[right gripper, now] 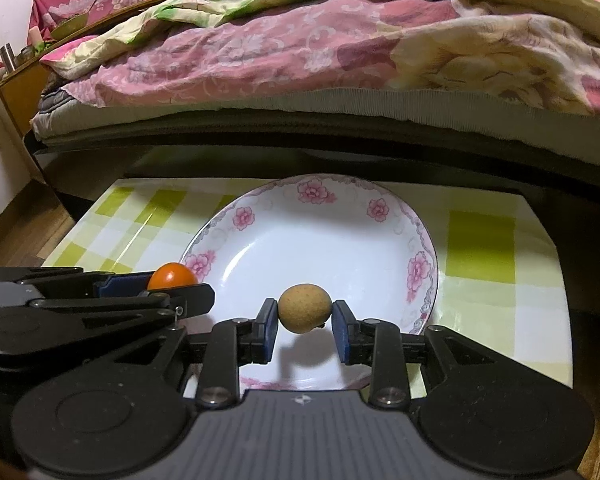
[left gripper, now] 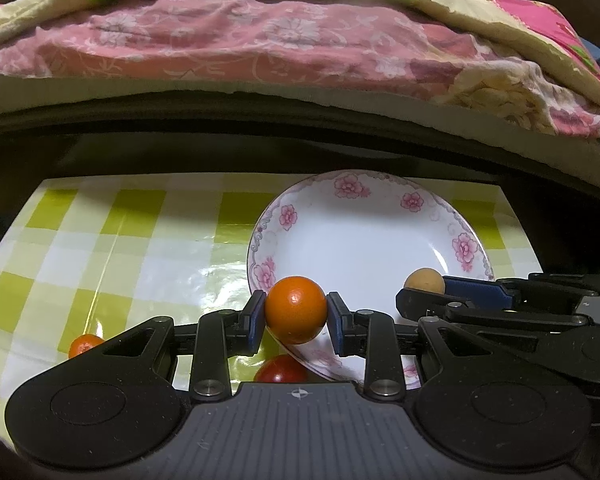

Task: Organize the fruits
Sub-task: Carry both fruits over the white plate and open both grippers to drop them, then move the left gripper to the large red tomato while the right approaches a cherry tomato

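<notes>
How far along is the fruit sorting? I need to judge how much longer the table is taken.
Nothing lies on the plate yet. In hand: the left gripper holds an orange fruit at the plate's near rim, and the right gripper holds a tan fruit over the plate. Left: a small orange fruit and a red fruit on the checked cloth.

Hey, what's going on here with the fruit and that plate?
A person is working two handheld grippers over a flowered plate on a checked tablecloth. The left gripper is shut on an orange fruit, and the right gripper is shut on a small tan fruit, held above the plate. Nothing lies on the plate yet. Two more small fruits, one orange and one red, sit on the cloth near the plate.
</notes>
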`<state>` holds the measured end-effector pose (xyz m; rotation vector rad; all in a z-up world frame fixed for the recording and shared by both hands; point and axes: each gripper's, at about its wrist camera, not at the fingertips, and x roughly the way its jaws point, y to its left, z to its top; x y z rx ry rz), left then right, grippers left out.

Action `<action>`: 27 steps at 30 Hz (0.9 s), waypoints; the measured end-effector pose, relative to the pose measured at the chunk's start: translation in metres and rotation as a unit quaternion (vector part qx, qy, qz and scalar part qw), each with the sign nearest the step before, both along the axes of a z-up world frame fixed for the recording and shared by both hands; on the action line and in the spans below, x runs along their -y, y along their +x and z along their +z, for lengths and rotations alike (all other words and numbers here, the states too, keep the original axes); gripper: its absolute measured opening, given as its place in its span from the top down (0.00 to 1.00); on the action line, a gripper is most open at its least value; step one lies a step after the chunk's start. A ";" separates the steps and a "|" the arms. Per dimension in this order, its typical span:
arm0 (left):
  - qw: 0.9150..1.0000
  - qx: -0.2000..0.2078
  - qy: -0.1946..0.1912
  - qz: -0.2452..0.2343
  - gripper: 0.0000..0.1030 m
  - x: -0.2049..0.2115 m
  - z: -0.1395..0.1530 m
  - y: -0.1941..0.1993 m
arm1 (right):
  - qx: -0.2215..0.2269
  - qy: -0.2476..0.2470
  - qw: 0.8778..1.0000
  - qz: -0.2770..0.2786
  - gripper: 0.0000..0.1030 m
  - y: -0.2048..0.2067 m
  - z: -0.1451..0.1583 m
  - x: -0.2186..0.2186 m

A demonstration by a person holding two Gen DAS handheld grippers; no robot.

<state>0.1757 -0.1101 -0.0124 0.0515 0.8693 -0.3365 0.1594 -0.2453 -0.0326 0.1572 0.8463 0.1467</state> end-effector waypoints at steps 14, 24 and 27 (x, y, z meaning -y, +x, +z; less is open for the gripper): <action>1.000 0.005 -0.016 -0.001 0.51 -0.003 0.006 -0.002 | -0.001 0.003 1.000 -0.023 0.66 0.001 0.003 0.007; 0.999 0.031 -0.007 -0.001 0.42 -0.017 0.032 -0.025 | 0.019 0.006 1.000 -0.024 0.64 -0.020 0.026 0.005; 0.999 0.034 -0.005 0.003 0.41 -0.025 0.037 -0.034 | 0.027 0.007 0.999 -0.022 0.64 -0.031 0.034 0.003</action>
